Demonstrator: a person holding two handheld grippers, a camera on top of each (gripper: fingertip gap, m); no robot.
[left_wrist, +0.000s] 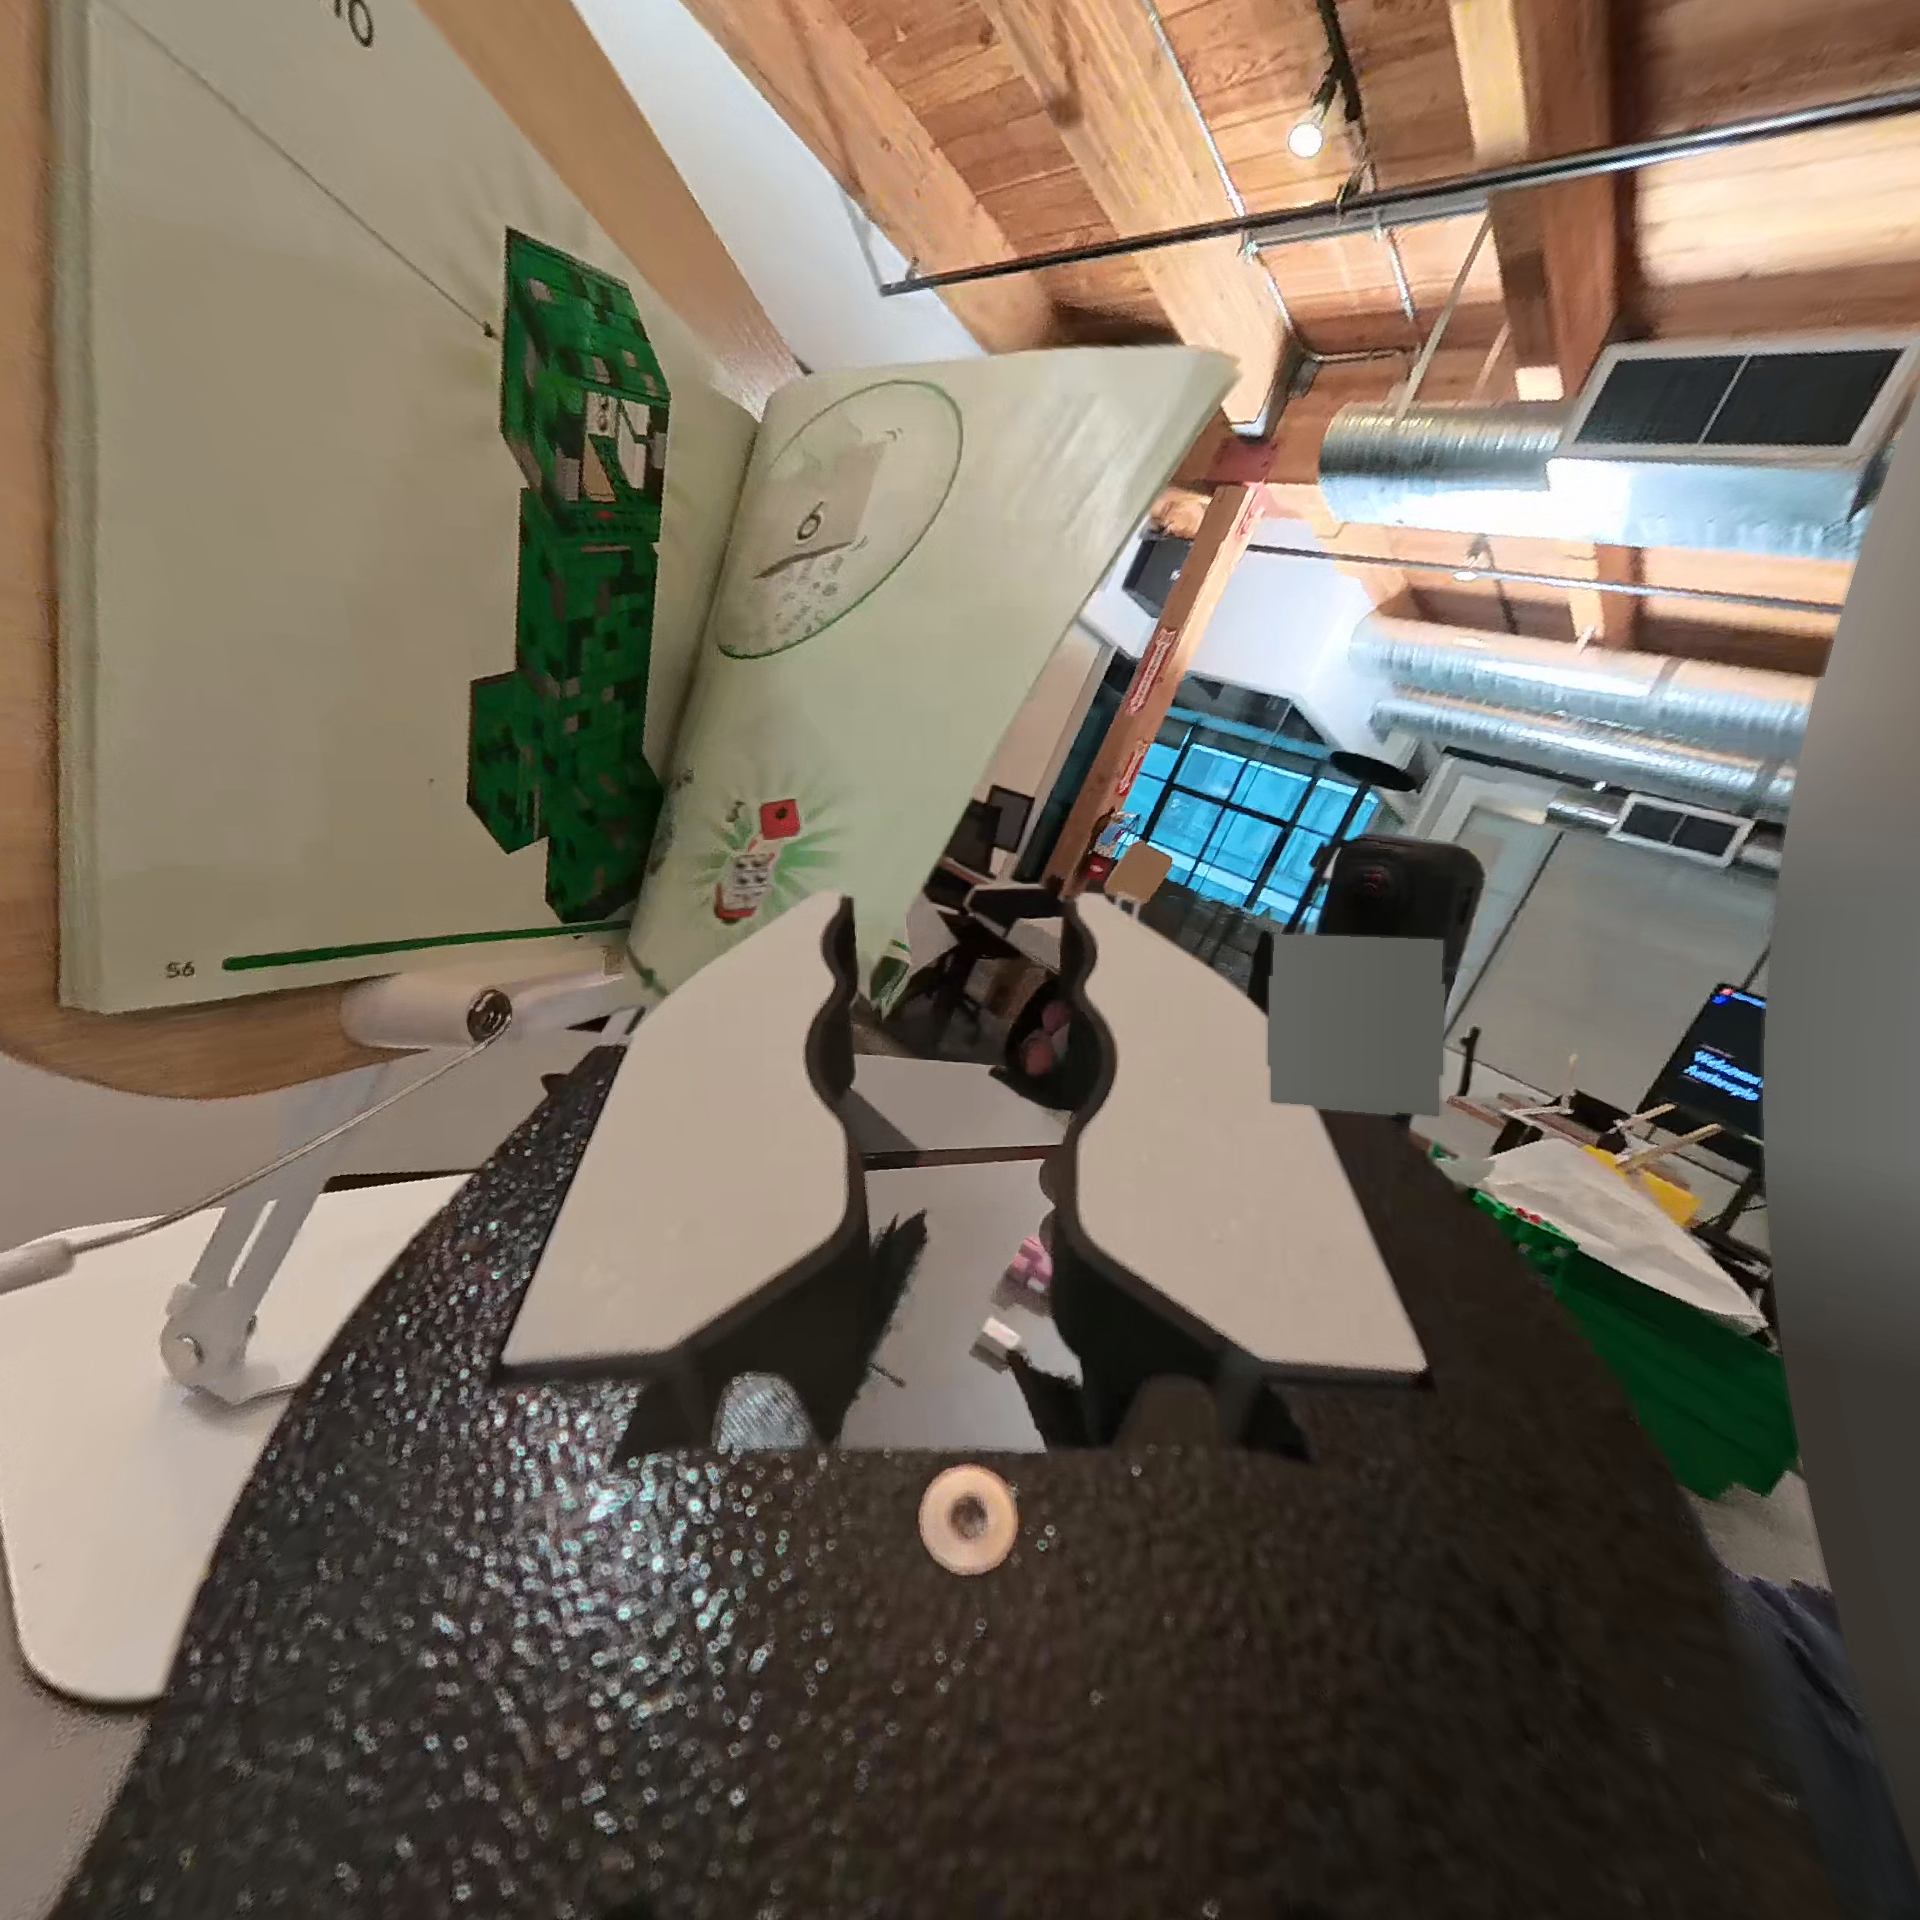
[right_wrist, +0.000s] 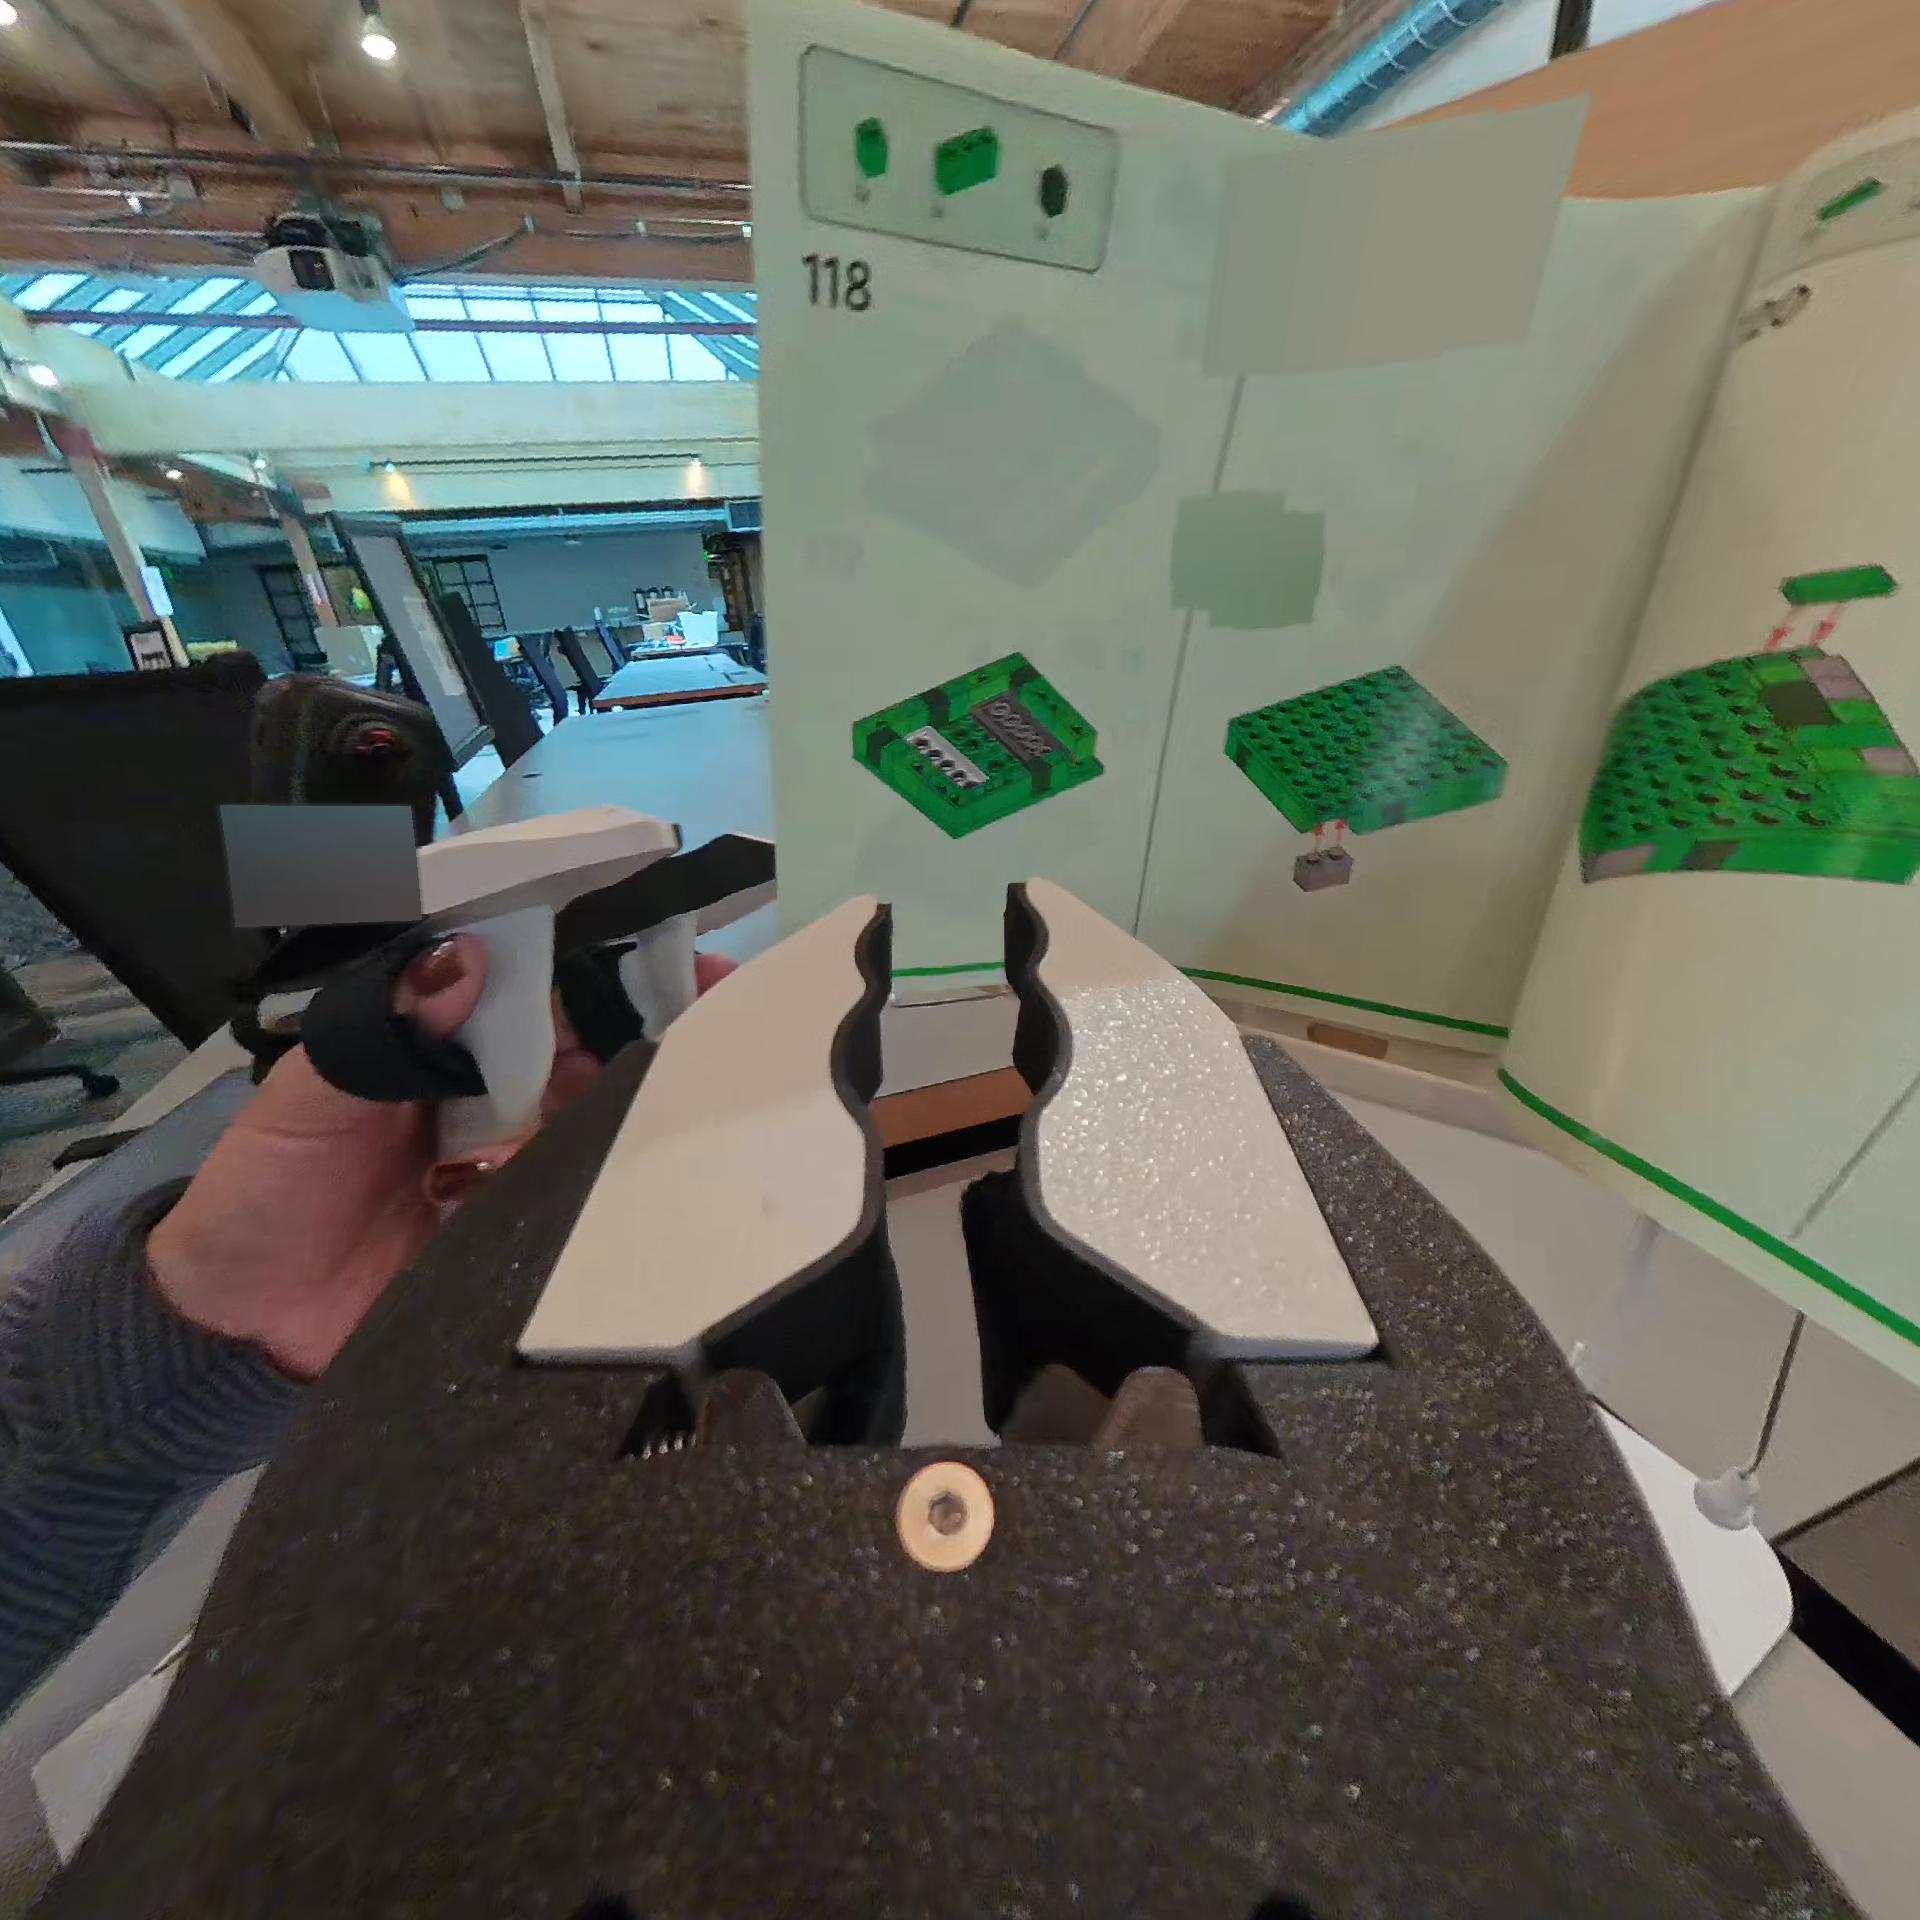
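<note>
Grey tongs (right_wrist: 945, 914) apart (empty), booklet (right_wrist: 987, 520) near

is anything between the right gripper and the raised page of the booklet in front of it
Nothing visible. The right gripper is open and points straight at the bottom edge of the raised page, with only bare gap between them; the left gripper sits off to the side.

Instruction booklet (right_wrist: 1299, 623) on white stand (left_wrist: 94, 1507)

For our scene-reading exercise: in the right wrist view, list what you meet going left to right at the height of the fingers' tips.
Person's hand → left gripper → right gripper → upright booklet page → curved booklet page.
</note>
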